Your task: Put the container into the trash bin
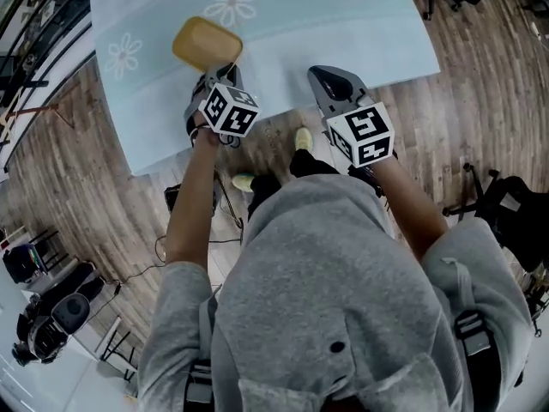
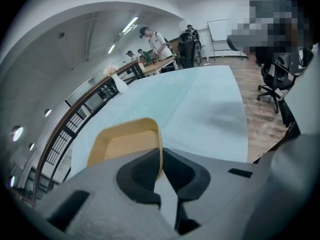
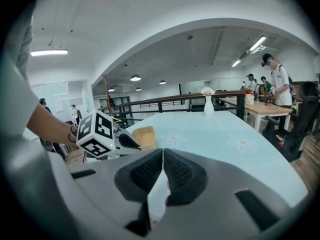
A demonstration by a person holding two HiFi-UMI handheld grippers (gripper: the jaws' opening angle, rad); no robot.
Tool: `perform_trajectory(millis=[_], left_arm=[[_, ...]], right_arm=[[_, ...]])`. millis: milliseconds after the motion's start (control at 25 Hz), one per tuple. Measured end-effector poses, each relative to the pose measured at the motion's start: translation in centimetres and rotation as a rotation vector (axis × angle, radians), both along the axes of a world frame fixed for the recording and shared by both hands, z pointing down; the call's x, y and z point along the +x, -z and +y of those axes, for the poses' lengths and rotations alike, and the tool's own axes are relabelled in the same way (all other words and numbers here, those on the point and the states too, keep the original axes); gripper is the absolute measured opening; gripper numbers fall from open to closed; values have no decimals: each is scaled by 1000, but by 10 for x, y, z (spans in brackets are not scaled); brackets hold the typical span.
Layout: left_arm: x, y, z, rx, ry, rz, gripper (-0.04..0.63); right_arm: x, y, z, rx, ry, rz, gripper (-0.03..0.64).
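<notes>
The container [image 1: 206, 43] looks matt, the table cover [image 1: 343, 41] smooth cloth, the floor [image 1: 480, 101] wood.

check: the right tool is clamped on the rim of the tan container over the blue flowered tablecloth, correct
No, it is the left tool that is clamped on the rim of the tan container over the blue flowered tablecloth. The left gripper view shows the rim pinched between its jaws; the right tool is shut on nothing.

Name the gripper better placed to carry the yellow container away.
Left. The left gripper is clamped on the rim wall of the container, while the right gripper is shut on nothing and sits off to the side of it. No trash bin shows in any view.
</notes>
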State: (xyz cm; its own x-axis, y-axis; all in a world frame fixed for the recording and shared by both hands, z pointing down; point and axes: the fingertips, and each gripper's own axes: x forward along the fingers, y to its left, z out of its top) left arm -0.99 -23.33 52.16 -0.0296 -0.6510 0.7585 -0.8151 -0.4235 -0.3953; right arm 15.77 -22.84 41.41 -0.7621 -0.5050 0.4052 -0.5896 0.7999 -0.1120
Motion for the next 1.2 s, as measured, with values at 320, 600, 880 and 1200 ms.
perform_trajectory(millis=[320,600,880,1200], left_arm=[[-94,6,83,-6,268,31,32],[-182,3,173,-14,487,43,32],[-241,4,255,-8,674,56,32],[-279,-14,371,-24,862,80,32]], right_arm=[[-91,8,33,5,223,3,28],[-194,10,83,3,430,6,28],[-270,10,141,-6,615,23,28],[-338,-6,230,-24,813,61,28]])
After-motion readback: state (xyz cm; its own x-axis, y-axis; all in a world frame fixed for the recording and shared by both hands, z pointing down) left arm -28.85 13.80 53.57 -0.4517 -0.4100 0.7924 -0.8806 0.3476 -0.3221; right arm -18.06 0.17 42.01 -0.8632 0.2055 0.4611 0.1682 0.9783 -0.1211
